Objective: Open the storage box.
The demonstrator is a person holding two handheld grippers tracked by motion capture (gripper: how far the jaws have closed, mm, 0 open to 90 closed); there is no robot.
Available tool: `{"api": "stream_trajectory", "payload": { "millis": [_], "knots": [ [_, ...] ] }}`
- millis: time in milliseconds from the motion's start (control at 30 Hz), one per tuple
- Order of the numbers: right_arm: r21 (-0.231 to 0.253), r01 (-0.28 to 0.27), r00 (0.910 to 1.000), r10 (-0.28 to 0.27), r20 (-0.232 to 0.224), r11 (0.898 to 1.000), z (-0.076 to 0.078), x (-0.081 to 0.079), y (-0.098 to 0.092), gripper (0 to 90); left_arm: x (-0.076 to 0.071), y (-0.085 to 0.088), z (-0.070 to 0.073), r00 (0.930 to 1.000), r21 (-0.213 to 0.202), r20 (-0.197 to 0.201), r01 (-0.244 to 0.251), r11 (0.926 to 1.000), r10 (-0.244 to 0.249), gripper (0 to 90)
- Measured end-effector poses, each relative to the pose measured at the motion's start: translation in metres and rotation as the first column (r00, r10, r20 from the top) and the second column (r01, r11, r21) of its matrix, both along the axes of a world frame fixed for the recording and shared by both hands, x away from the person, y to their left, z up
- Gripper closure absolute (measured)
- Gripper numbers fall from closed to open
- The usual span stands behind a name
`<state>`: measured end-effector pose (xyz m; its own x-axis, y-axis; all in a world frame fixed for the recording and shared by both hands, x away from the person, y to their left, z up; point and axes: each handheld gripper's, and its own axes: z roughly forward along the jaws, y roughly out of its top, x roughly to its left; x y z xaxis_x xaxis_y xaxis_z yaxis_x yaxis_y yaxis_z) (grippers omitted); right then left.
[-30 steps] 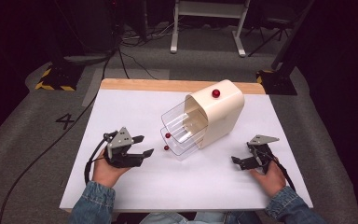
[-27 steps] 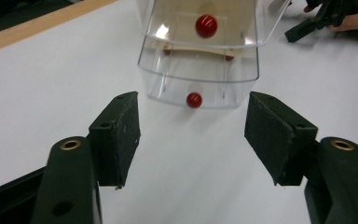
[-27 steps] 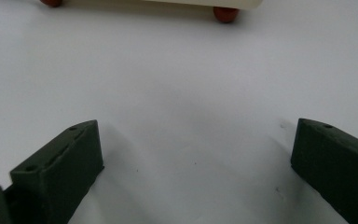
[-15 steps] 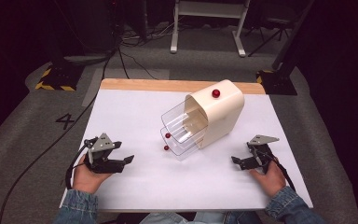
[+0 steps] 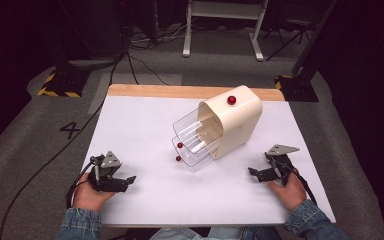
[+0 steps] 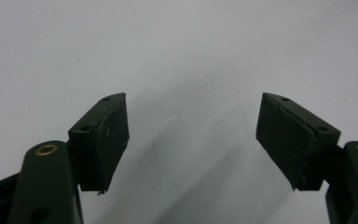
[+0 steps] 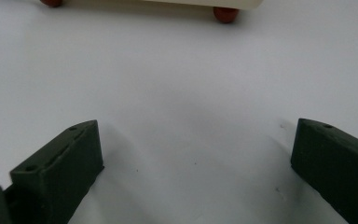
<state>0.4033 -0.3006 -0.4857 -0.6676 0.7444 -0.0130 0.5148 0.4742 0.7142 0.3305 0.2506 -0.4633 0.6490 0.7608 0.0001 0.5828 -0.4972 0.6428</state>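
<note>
A cream drawer cabinet (image 5: 232,122) with a red knob (image 5: 231,100) on top stands in the middle of the white table (image 5: 140,125). Its two clear drawers (image 5: 197,137) are pulled out toward the front left, each with a small red knob (image 5: 179,145). My left gripper (image 5: 125,181) rests open near the front left of the table, well apart from the cabinet. Its pads (image 6: 105,137) frame bare white surface. My right gripper (image 5: 254,172) rests open at the front right. Between its pads (image 7: 65,163), farther off, show the cabinet's base and a red foot (image 7: 225,14).
A wooden strip (image 5: 180,91) runs along the table's far edge. Grey floor with cables, a yellow-black striped base (image 5: 57,86) and a white stand (image 5: 220,30) lies beyond. A cable (image 5: 45,170) trails from the left gripper off the table's left side.
My left gripper has pulled back toward the front left corner, away from the drawers. The right gripper has stayed in place.
</note>
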Motion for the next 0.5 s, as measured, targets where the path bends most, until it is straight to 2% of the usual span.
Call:
{"api": "stream_trajectory", "payload": {
  "millis": [33,133,200,233,300,367,500],
  "knots": [
    [0.000,0.000,1.0000,0.000,0.000,1.000,0.000,0.000,0.000,2.0,-0.001,0.000,-0.005,1.0000,0.018,-0.002,-0.002,0.9998,0.002,25.6],
    [-0.001,0.000,1.0000,0.000,0.000,1.000,0.000,0.000,0.000,2.1,-0.001,-0.002,-0.010,1.0000,0.023,-0.001,0.006,0.9997,-0.006,25.5],
    [0.000,0.000,1.0000,0.000,0.000,1.000,0.000,0.000,0.000,2.1,0.000,0.002,-0.014,0.9998,-0.007,0.018,0.011,0.9999,-0.011,23.2],
    [0.000,0.000,1.0000,0.000,0.000,1.000,0.000,0.000,0.000,2.1,0.000,0.004,-0.017,0.9998,-0.035,0.021,-0.001,0.9994,0.002,20.4],
    [0.000,0.000,1.0000,0.000,0.000,1.000,0.000,0.000,0.000,2.1,0.002,0.007,-0.018,0.9998,-0.055,0.012,0.019,0.9983,-0.018,16.7],
    [0.000,0.001,1.0000,-0.001,0.000,1.000,0.000,0.000,0.000,2.1,0.001,0.004,-0.019,0.9997,-0.038,0.019,0.018,0.9991,-0.017,15.2],
    [0.000,0.001,1.0000,-0.001,0.001,1.000,0.000,0.000,0.000,2.1,0.000,0.004,-0.019,0.9996,-0.037,0.023,0.016,0.9992,-0.016,15.2]
  ]
}}
